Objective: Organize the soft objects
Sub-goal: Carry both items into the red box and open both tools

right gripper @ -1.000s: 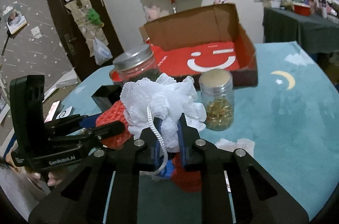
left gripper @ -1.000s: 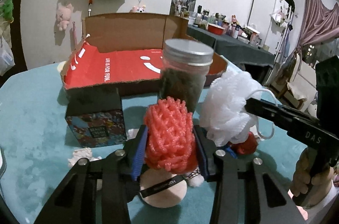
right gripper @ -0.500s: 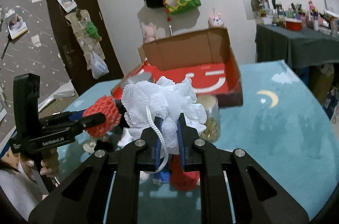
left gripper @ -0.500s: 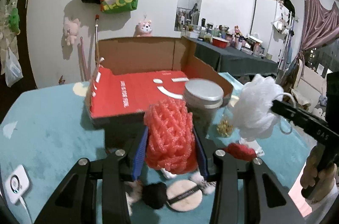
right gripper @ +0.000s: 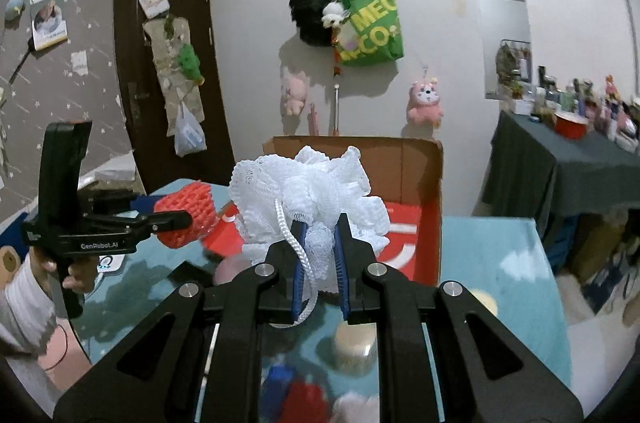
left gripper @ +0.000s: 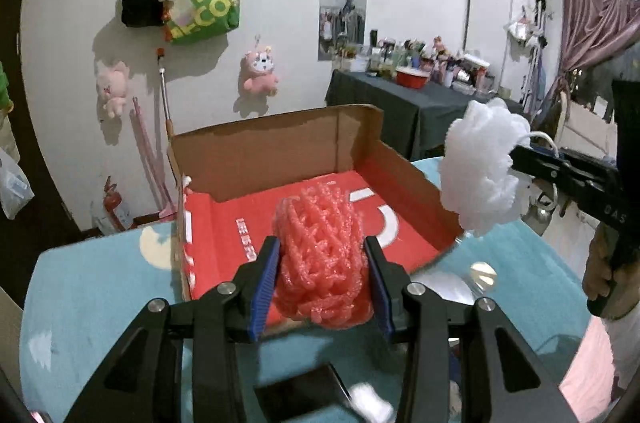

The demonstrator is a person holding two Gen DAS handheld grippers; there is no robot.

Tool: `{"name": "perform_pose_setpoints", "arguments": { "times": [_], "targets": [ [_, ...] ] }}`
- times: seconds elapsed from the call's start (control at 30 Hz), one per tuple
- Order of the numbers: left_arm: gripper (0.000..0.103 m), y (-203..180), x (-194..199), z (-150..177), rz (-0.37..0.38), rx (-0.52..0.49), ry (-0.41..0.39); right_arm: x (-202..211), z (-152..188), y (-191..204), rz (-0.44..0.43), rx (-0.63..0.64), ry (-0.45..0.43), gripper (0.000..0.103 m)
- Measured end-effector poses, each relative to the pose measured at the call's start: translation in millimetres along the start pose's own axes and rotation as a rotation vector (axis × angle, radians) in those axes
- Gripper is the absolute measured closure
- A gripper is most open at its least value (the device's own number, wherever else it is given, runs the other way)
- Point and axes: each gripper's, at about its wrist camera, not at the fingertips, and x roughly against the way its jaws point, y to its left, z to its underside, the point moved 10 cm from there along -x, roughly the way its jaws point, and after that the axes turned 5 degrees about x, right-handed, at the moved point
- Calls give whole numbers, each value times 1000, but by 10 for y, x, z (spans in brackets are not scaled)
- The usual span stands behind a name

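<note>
Red foam netting (left gripper: 324, 259), white mesh pouf (right gripper: 316, 191), matt cardboard box (left gripper: 280, 147)

You've raised both grippers off the surface (left gripper: 100, 287); red foam net (left gripper: 322, 259) and white loofah (right gripper: 308, 191) now hang before the far box (left gripper: 280, 151).

Red foam net (left gripper: 323, 257) between left claw (left gripper: 322, 287) pads

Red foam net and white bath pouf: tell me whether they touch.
Apart. The left wrist view shows the red foam net in the left claw and the white bath pouf well to its right, with the cardboard box between.
</note>
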Motion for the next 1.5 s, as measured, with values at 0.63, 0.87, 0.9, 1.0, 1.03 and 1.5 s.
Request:
{"name": "perform_pose_setpoints", "arguments": {
  "times": [0.63, 0.87, 0.9, 1.0, 1.03, 1.5],
  "targets": [
    [57, 549, -2212, -325, -34, 103, 318, -2742, 54, -841, 110, 12, 501, 90],
    [55, 686, -2424, -169, -93, 126, 354, -3100, 310, -1001, 138, -54, 594, 86],
    [53, 682, -2420, -170, -91, 125, 352, -3108, 310, -1011, 137, -64, 593, 86],
    [52, 653, -2405, -180, -92, 113, 342, -3101, 290, -1038, 138, -83, 588, 84],
    [51, 663, -2416, -184, -94, 113, 340, -3098, 290, -1043, 138, -90, 591, 83],
    [25, 711, -2383, -235, -113, 115, 316, -3086, 165, -1024, 139, -101, 560, 42]
  ]
}}
